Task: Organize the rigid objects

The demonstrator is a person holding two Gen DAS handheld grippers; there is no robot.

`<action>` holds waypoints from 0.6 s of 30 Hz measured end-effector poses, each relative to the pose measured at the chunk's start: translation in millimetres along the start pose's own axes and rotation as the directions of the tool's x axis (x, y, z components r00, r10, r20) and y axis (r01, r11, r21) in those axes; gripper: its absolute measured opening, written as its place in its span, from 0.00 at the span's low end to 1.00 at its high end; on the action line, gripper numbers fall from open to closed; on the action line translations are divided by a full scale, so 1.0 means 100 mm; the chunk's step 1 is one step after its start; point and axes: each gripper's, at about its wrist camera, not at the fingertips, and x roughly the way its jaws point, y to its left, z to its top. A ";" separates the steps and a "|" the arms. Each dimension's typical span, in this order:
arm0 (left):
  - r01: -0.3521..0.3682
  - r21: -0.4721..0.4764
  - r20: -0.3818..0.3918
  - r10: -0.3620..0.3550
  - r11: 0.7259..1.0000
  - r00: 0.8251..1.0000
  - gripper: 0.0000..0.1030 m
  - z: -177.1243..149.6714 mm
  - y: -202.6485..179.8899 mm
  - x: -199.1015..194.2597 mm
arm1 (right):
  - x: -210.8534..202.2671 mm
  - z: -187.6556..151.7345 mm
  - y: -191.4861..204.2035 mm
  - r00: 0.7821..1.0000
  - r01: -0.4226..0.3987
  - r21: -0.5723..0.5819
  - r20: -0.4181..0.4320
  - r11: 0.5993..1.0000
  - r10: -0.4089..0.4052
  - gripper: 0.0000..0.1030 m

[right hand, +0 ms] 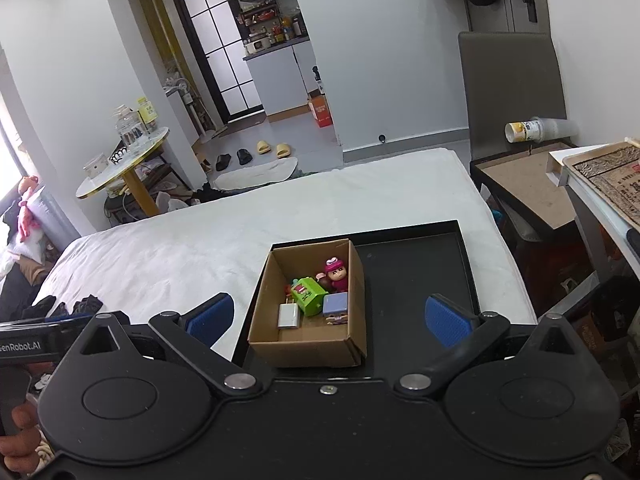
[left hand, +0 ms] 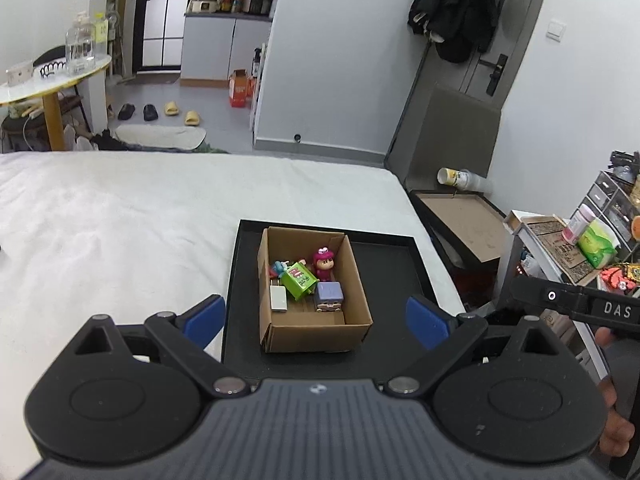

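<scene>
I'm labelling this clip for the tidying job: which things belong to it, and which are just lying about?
Job:
cardboard box
black tray
pink-hatted figurine
green toy box
white charger
purple block

Lying about:
paper cups
slippers
round table
hanging coats

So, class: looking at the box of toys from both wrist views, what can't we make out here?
- Small blue toy: left wrist view, mostly hidden behind the green box.
- Cardboard box floor near its front: right wrist view, blocked by its front wall.
- Black tray near edge: left wrist view, covered by the left tool.
- Green box lettering: both views, too small.
</scene>
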 end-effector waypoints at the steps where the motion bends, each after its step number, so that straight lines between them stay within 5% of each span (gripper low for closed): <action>1: 0.001 0.002 0.007 -0.001 1.000 1.000 0.94 -0.01 0.00 -0.05 | -0.03 0.00 0.02 1.000 0.004 -0.003 0.003 1.000 -0.004 1.00; 18: -0.013 0.037 0.063 0.011 0.999 0.998 0.99 -0.13 -0.04 -0.40 | -0.41 -0.12 0.23 0.999 0.006 -0.053 0.039 0.999 -0.004 1.00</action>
